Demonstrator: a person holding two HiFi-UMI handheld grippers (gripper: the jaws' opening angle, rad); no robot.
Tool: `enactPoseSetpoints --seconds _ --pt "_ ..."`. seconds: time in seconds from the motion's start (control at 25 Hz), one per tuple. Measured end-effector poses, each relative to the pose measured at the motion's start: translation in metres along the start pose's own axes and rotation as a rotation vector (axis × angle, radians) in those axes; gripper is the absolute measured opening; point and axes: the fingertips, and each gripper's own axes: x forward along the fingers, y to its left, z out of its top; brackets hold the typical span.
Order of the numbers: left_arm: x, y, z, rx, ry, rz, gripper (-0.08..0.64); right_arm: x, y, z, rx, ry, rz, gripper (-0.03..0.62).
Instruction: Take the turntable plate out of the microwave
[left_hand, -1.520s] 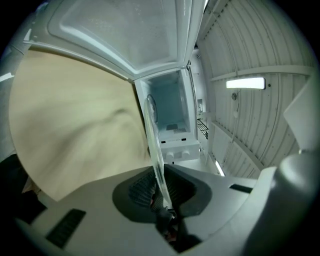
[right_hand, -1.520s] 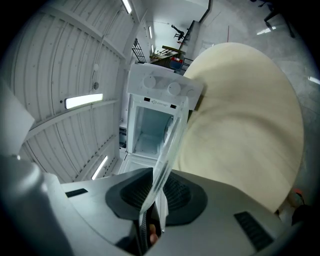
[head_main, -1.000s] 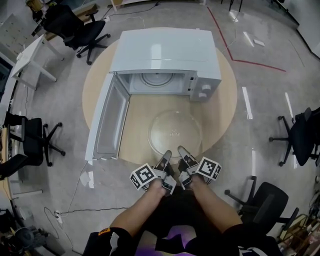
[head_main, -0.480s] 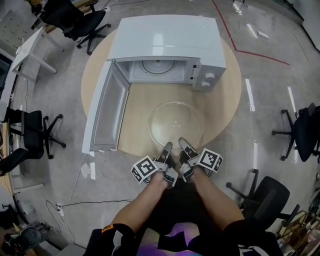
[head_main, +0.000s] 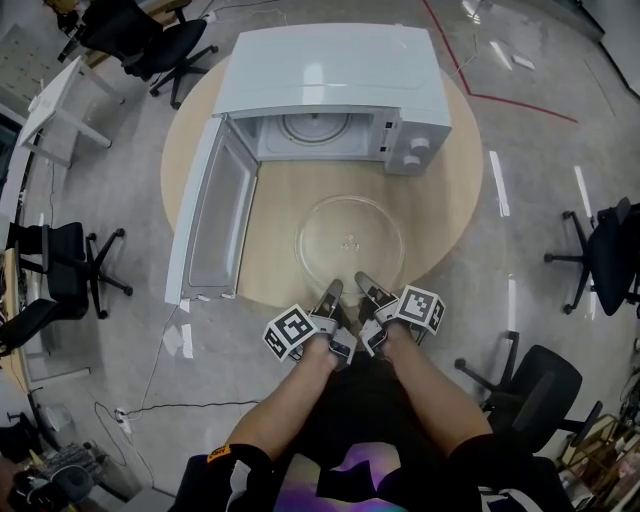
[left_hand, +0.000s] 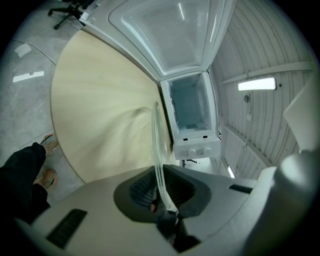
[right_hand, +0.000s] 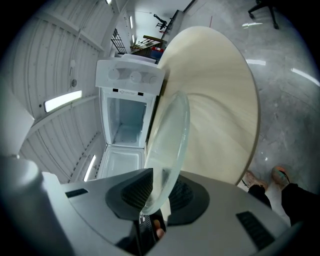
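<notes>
Left gripper (head_main: 331, 294) and right gripper (head_main: 366, 288) are seen in the head view side by side at the near edge of the turntable plate (head_main: 350, 238), each closed onto its rim. The plate is shown as a full clear circle, face up and level, over the round table (head_main: 445, 200) in front of the microwave (head_main: 330, 85). It is fully outside the cavity. Being round, it has no long axis. The microwave door (head_main: 208, 228) is swung wide open to the left. Whether the plate touches the tabletop cannot be told.

From the left gripper view, the plate (left_hand: 155, 145) is seen edge-on as a thin glass line running away toward the microwave (left_hand: 191, 114). Its rim is pinched between the ribbed jaws of the left gripper (left_hand: 160, 191), which are drawn in narrow.

From the right gripper view, more of the plate's shallow dished face is shown (right_hand: 170, 137). Its rim is clamped in the right gripper (right_hand: 157, 192), and the empty microwave cavity (right_hand: 127, 120) lies beyond. Only the head view gives the full outline; only the gripper views show the grip.
</notes>
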Motion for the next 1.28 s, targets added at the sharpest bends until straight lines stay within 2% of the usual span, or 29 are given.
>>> enactPoseSetpoints --seconds 0.44,0.88,1.28 --pt "-0.002 0.008 0.000 -0.004 0.011 0.024 0.083 -0.004 -0.007 -0.012 0.086 0.068 -0.116 0.067" --pt "-0.004 0.017 -0.001 -0.028 -0.011 0.021 0.080 -0.020 -0.021 -0.027 0.168 0.089 -0.077 0.067" --pt "-0.002 0.024 0.000 -0.043 -0.004 0.036 0.081 -0.035 -0.027 -0.032 0.227 0.037 -0.058 0.053"
